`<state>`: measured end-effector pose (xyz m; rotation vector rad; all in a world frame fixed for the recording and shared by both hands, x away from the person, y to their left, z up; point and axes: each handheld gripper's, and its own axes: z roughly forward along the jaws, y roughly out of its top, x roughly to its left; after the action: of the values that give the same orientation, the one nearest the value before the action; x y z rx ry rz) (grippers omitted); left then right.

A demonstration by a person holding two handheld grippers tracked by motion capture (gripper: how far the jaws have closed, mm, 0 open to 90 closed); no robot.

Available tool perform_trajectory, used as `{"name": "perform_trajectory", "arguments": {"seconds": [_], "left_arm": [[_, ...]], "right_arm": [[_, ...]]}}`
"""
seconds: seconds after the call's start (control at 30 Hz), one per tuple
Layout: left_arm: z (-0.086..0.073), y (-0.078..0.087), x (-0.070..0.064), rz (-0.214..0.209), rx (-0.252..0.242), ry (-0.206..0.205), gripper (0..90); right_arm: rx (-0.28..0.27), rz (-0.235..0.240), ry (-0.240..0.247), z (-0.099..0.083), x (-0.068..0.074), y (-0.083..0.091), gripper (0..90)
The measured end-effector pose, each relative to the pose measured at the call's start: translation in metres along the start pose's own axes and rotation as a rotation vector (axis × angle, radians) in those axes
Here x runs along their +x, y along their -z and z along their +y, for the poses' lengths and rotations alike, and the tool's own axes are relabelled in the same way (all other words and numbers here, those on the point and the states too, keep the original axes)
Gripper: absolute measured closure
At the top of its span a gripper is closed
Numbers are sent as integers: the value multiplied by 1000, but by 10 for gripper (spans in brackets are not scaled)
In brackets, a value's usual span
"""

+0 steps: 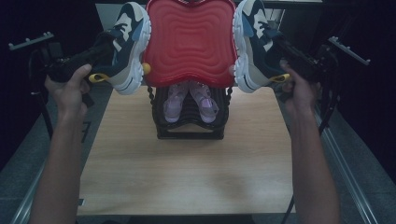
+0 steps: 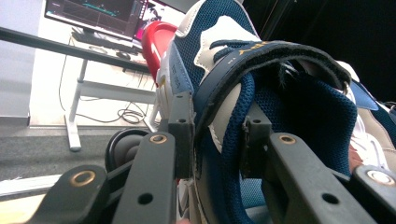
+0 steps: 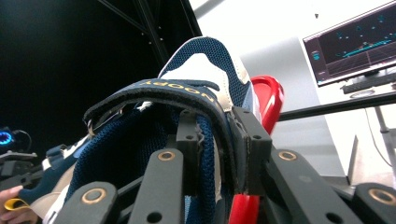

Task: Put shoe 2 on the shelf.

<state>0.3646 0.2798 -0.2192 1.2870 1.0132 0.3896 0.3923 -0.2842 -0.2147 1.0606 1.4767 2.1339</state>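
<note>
Two navy-and-white sneakers: a left sneaker (image 1: 125, 44) and a right sneaker (image 1: 254, 44), raised on either side of one red lid (image 1: 189, 42). Two small purple sandals (image 1: 189, 100), paired inside one black rack (image 1: 189, 123). One wooden table (image 1: 187, 172). Two grippers: a left gripper (image 1: 100, 51) and a right gripper (image 1: 282, 49). One monitor (image 3: 355, 44).
</note>
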Motion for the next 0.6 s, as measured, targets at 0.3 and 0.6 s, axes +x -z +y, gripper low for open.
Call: {"name": "perform_trajectory", "arguments": {"seconds": [0.3, 0.6], "left_arm": [[12, -26, -13, 0, 0, -6, 720], [22, -53, -19, 9, 9, -15, 720]], "right_arm": [[21, 2, 21, 9, 14, -26, 737], [42, 4, 22, 14, 19, -55, 737]]}}
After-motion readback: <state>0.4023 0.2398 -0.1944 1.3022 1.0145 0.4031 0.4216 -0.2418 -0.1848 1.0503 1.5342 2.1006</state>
